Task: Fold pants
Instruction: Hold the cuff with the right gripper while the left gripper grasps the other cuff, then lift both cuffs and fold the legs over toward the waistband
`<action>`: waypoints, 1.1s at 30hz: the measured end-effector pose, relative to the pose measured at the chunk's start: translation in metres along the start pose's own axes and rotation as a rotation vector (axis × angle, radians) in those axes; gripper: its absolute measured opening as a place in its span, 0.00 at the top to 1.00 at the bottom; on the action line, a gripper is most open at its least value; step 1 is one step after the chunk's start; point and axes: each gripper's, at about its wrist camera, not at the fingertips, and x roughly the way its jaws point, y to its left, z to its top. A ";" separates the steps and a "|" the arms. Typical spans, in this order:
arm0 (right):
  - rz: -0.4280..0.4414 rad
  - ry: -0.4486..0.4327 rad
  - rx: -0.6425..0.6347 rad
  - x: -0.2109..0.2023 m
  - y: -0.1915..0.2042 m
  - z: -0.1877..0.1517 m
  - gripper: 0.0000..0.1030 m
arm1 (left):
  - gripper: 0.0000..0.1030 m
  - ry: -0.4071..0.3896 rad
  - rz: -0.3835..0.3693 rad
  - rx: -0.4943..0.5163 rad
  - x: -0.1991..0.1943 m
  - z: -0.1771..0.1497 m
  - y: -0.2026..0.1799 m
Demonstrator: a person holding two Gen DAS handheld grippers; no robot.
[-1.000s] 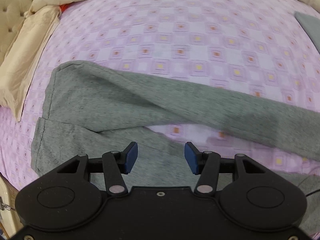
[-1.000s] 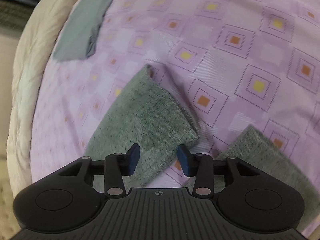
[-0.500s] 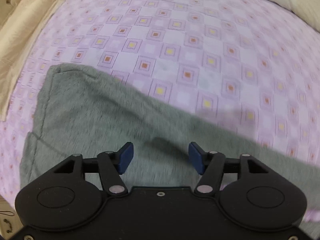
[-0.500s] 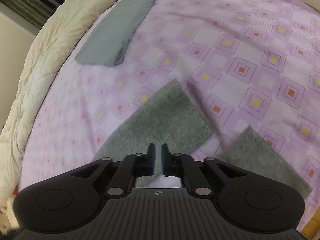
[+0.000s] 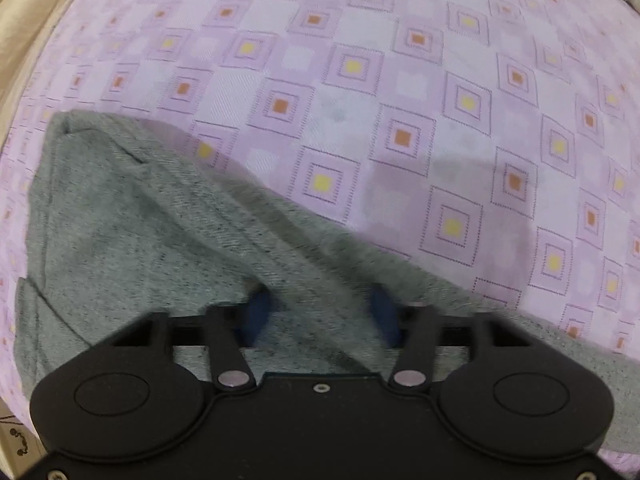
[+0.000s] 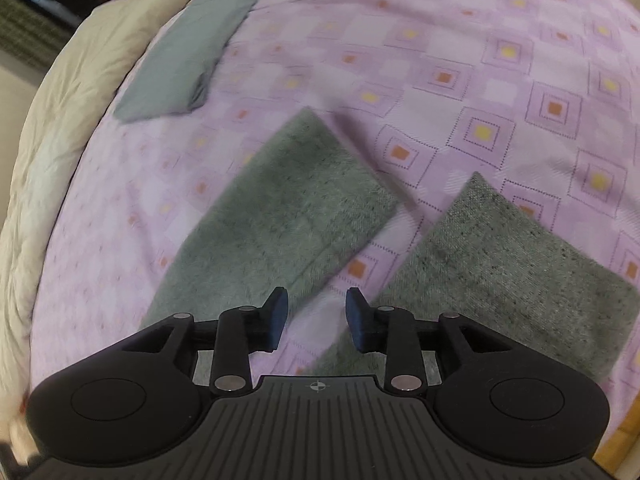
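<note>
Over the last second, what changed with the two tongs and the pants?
The left tongs dropped onto the grey pants and have just been closing around a raised fold. The right tongs pulled back from the leg ends; they shut, then have just been opening, with nothing between them. The folded grey cloth stayed put.

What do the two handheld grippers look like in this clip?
Both are matte black with round side housings, silver pivot pins and blue finger pads. The left gripper has a smooth body with a small centre screw; the right gripper has a ribbed body with a crosshair mark. No hands or sleeves show.
</note>
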 end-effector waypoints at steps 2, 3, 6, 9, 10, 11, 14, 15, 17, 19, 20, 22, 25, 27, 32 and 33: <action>0.012 -0.014 0.041 0.005 -0.001 0.003 0.70 | 0.83 -0.009 -0.026 -0.003 -0.002 -0.001 -0.001; 0.019 -0.022 0.058 0.008 -0.001 0.005 0.69 | 0.85 -0.023 -0.019 0.002 -0.005 -0.002 -0.002; 0.005 -0.025 0.094 0.019 0.000 0.010 0.69 | 0.86 -0.064 -0.012 0.030 -0.014 -0.008 -0.007; -0.011 -0.017 0.130 0.029 -0.001 0.013 0.69 | 0.86 -0.076 -0.015 0.037 -0.020 -0.013 -0.007; -0.011 -0.020 0.155 0.030 -0.002 0.014 0.69 | 0.86 -0.077 -0.020 0.032 -0.022 -0.015 -0.005; -0.006 -0.024 0.179 0.029 -0.004 0.013 0.69 | 0.87 -0.077 -0.027 0.024 -0.023 -0.016 -0.003; -0.009 -0.013 0.228 0.026 -0.008 0.012 0.69 | 0.87 -0.079 -0.046 -0.004 -0.028 -0.019 0.003; -0.022 -0.013 0.234 0.022 -0.008 0.011 0.69 | 0.87 -0.078 -0.048 -0.007 -0.030 -0.020 0.006; -0.049 -0.011 0.222 0.017 -0.007 0.009 0.69 | 0.87 -0.084 -0.050 -0.005 -0.033 -0.020 0.007; -0.046 -0.010 0.191 0.019 -0.006 0.005 0.67 | 0.87 -0.087 -0.049 -0.006 -0.034 -0.019 0.006; -0.039 -0.013 0.175 0.022 -0.005 0.005 0.64 | 0.87 -0.086 -0.048 -0.008 -0.034 -0.020 0.007; -0.018 -0.039 0.149 0.026 -0.002 0.006 0.61 | 0.87 -0.082 -0.045 -0.008 -0.034 -0.018 0.003; -0.036 -0.067 0.116 0.028 0.009 0.013 0.86 | 0.90 -0.089 -0.043 0.003 -0.028 -0.009 -0.002; -0.010 -0.091 0.043 0.017 0.023 0.018 0.91 | 0.92 -0.109 -0.044 0.012 -0.036 -0.012 -0.002; 0.180 -0.239 -0.151 -0.045 0.072 0.037 0.91 | 0.95 -0.268 -0.080 0.034 -0.089 -0.018 0.000; 0.211 -0.267 -0.187 -0.060 0.079 0.042 0.91 | 0.95 -0.308 -0.094 0.035 -0.107 -0.021 0.002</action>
